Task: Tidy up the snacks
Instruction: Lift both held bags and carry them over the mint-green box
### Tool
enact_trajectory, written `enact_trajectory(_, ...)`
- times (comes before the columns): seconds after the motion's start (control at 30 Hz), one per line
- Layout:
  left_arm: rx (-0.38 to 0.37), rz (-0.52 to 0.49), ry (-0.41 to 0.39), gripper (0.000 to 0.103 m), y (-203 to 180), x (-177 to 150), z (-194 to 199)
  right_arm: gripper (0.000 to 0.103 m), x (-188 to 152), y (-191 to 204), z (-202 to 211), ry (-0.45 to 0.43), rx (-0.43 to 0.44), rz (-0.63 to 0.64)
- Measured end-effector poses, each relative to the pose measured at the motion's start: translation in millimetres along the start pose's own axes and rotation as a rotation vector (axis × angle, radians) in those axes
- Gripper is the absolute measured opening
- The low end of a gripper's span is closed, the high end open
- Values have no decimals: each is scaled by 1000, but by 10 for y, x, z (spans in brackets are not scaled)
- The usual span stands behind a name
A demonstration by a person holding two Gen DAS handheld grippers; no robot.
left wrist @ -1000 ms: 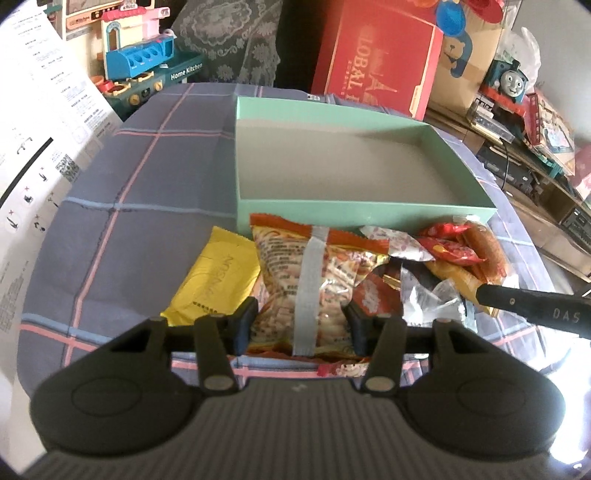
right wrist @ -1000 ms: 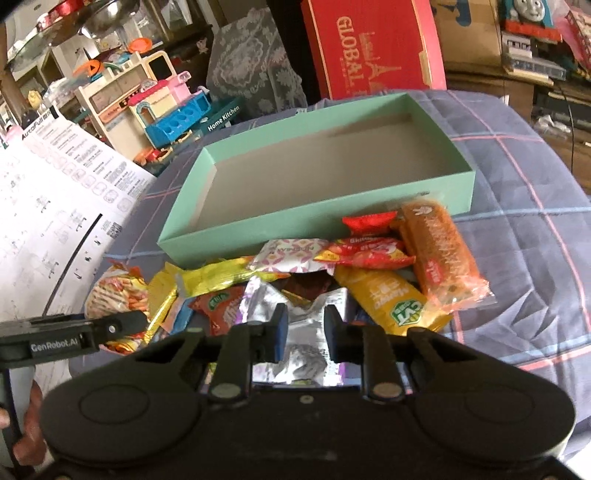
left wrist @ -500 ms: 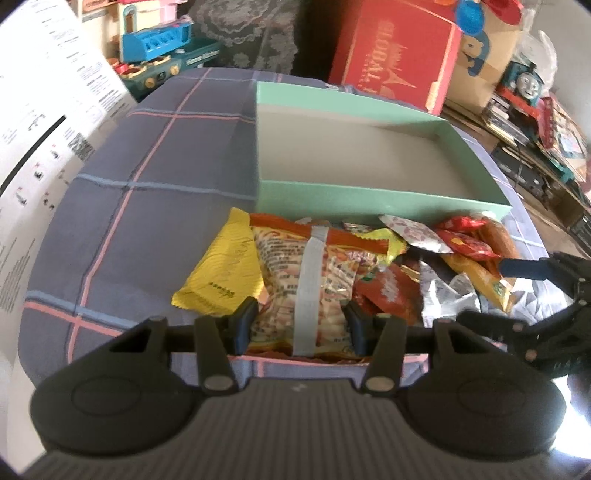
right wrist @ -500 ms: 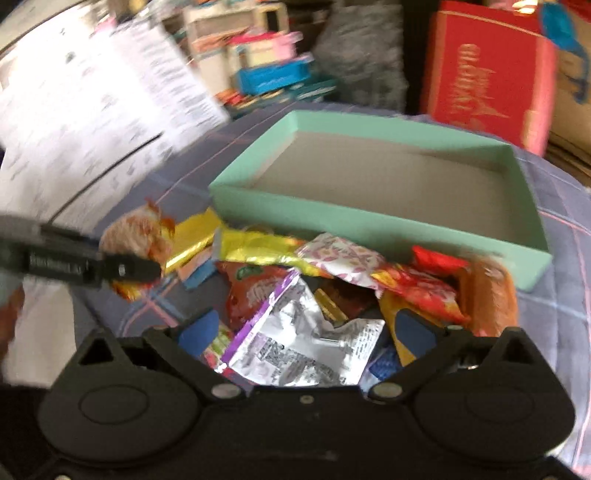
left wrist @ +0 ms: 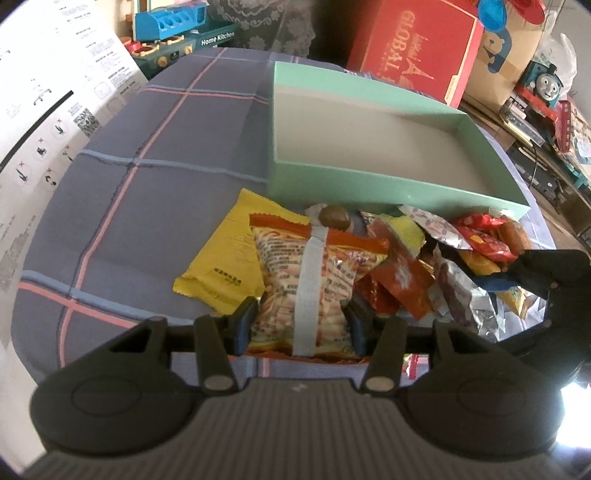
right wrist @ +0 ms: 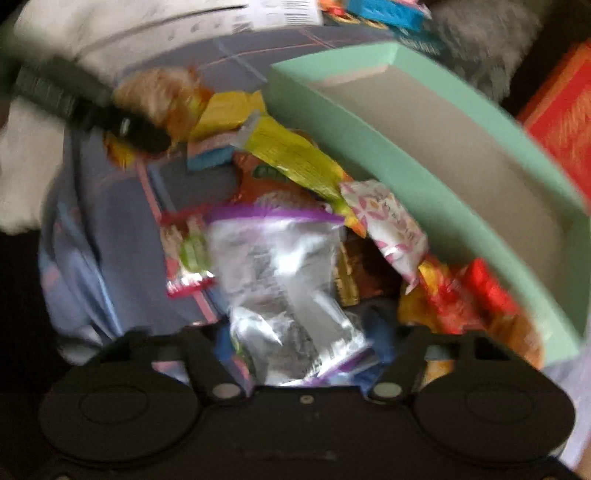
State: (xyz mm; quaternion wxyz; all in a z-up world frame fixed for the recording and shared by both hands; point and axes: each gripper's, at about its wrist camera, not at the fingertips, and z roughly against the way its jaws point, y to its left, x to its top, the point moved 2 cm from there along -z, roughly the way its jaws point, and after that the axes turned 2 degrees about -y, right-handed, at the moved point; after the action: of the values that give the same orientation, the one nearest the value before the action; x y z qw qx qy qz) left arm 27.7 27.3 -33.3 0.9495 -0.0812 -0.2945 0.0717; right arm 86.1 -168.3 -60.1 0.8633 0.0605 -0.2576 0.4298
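Both tools flank crinkly foil packets (left wrist: 306, 284)

Right wrist view (right wrist: 295, 221) motion-blurred throughout

red gift box (left wrist: 413, 51), toy train (left wrist: 546, 79)

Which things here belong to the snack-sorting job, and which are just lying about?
Job:
- shallow mint-green cardboard box
- puffed orange snack bag with white seam, between the left gripper fingers
- crinkled silver foil packet, between the right gripper fingers
- flat yellow wrapper

Lying about:
- red "Global" gift box
- blue toy train
- blue plastic toy kitchen
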Motion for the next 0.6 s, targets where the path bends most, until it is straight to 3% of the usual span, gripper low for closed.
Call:
enact_trajectory(0.3,-27,-8,-6,49,-19,36,-28,54,-113,-35,232,-29,43,-327)
enact_trajectory(0.43,-41,-11,-28,49,-46,80,25,53,-129,-123,380,-41,81,-391)
enact_trajectory(0.6,-43,-24,-66,49,-67,138,137,49,-95,-192,518,-77,40,-428)
